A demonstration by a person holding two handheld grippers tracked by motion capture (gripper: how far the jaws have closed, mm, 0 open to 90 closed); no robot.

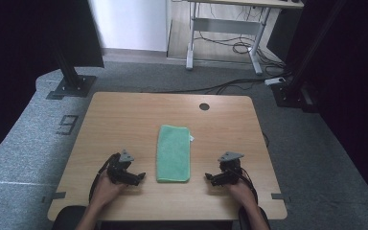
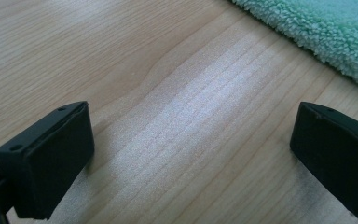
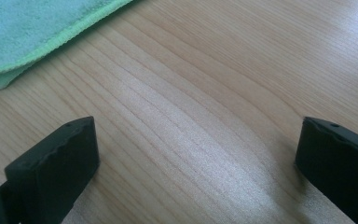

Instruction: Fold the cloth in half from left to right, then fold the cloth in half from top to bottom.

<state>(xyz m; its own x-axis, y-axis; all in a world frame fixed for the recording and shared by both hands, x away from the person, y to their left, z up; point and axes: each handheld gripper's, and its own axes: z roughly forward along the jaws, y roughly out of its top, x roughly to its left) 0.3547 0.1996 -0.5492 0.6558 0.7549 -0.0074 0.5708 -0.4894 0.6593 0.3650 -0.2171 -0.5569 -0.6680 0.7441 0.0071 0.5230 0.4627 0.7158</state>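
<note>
A folded green towel [image 1: 173, 153] lies flat in the middle of the wooden table [image 1: 124, 120], its long side running away from me. My left gripper [image 1: 135, 177] rests low on the table just left of the towel's near end, jaws wide open over bare wood; the towel's fuzzy edge [image 2: 326, 32] shows at the upper right of the left gripper view. My right gripper [image 1: 212, 178] sits to the right of the towel's near end, open as well, with only wood between its jaws and the towel's hemmed corner [image 3: 32, 32] at upper left.
A round cable hole [image 1: 204, 106] sits near the table's far edge. Beyond the table stand a black post base [image 1: 72, 86] at the left, a white desk frame [image 1: 223, 43] with cables on the floor, and another dark stand [image 1: 292, 91] at the right.
</note>
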